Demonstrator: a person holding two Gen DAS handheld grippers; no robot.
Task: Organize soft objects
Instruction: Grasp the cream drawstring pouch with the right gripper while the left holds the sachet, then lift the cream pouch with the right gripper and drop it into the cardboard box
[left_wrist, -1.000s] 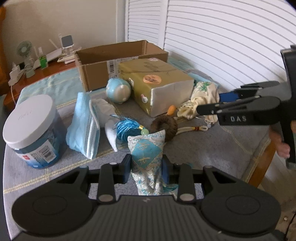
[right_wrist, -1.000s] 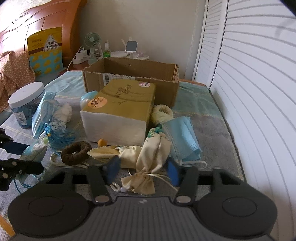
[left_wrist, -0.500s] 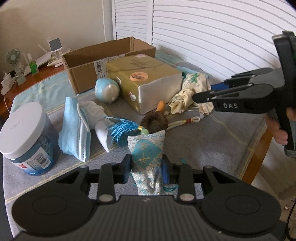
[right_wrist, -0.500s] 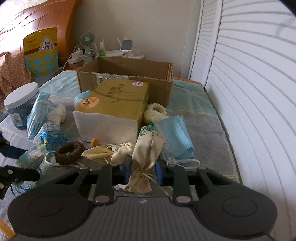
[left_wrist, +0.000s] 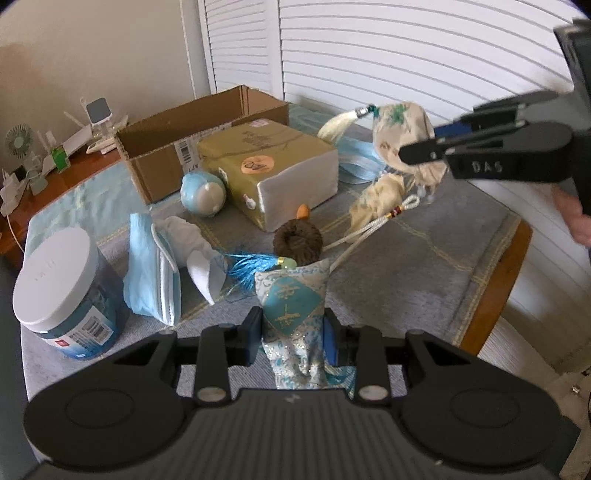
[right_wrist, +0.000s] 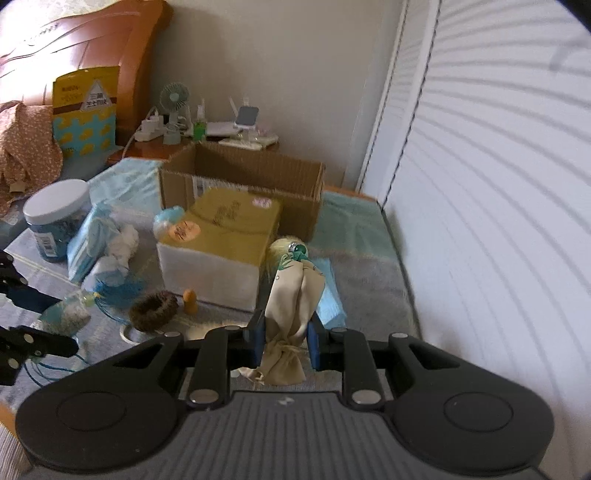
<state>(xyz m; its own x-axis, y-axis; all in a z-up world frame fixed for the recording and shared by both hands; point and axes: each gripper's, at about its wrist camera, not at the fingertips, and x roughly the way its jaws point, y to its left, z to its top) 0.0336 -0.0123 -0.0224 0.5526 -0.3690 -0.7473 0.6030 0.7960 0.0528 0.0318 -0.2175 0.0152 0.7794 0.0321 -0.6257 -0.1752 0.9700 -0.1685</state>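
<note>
While the left gripper (left_wrist: 291, 328) was kept low over the cloth-covered surface (left_wrist: 424, 258), its jaws were pinched on a blue-and-white embroidered sachet (left_wrist: 293, 295), whose blue tassel (left_wrist: 247, 264) was spread toward a stack of blue face masks (left_wrist: 151, 273). The right gripper (right_wrist: 284, 341) was seen with its jaws clamped on a cream drawstring pouch (right_wrist: 295, 295), which was held clear of the surface, beside a gold-wrapped tissue pack (right_wrist: 221, 236). An open cardboard box (right_wrist: 243, 173) was seen behind the pack, a brown ring (right_wrist: 153, 310) in front of it, and a white-lidded jar (left_wrist: 62, 291) at the left.
</note>
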